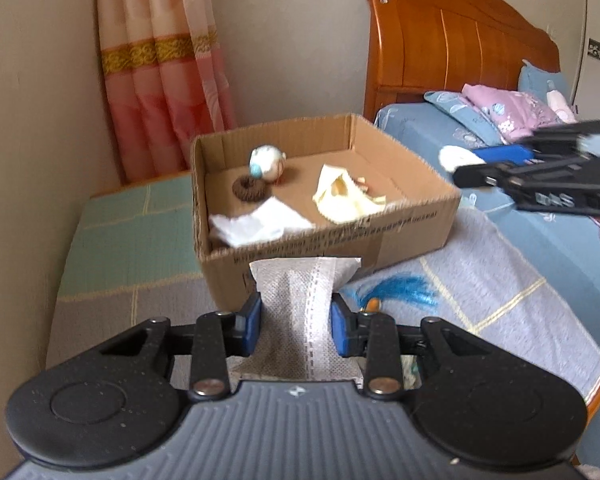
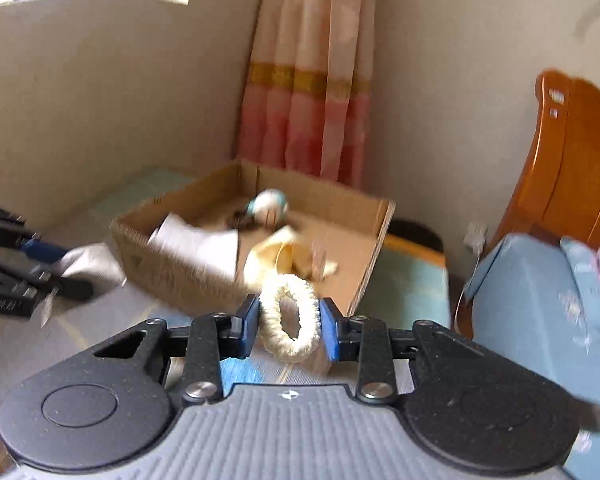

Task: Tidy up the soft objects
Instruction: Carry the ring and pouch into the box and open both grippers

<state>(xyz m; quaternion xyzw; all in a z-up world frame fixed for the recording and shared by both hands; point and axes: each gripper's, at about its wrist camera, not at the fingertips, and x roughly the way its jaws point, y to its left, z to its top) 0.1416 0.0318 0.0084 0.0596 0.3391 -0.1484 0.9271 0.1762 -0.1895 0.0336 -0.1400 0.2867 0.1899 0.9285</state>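
**Both grippers carrying soft items to the box**

Left wrist view: the left gripper [image 1: 296,326] is pinching a grey-white cloth [image 1: 300,304] between its blue pads, holding it just short of the near wall of the cardboard box [image 1: 380,236]. The box is already holding a brown scrunchie [image 1: 253,191], a small ball [image 1: 266,163], a white tissue [image 1: 256,224] and a cream cloth [image 1: 346,196].

Right wrist view: the right gripper [image 2: 288,326] is clamping a cream scrunchie [image 2: 290,316], hovering near the box's near wall [image 2: 172,276].

The delivery step looks to be in hand. Next, each gripper probably needs to clear the wall, then open over a bare patch of the box floor.
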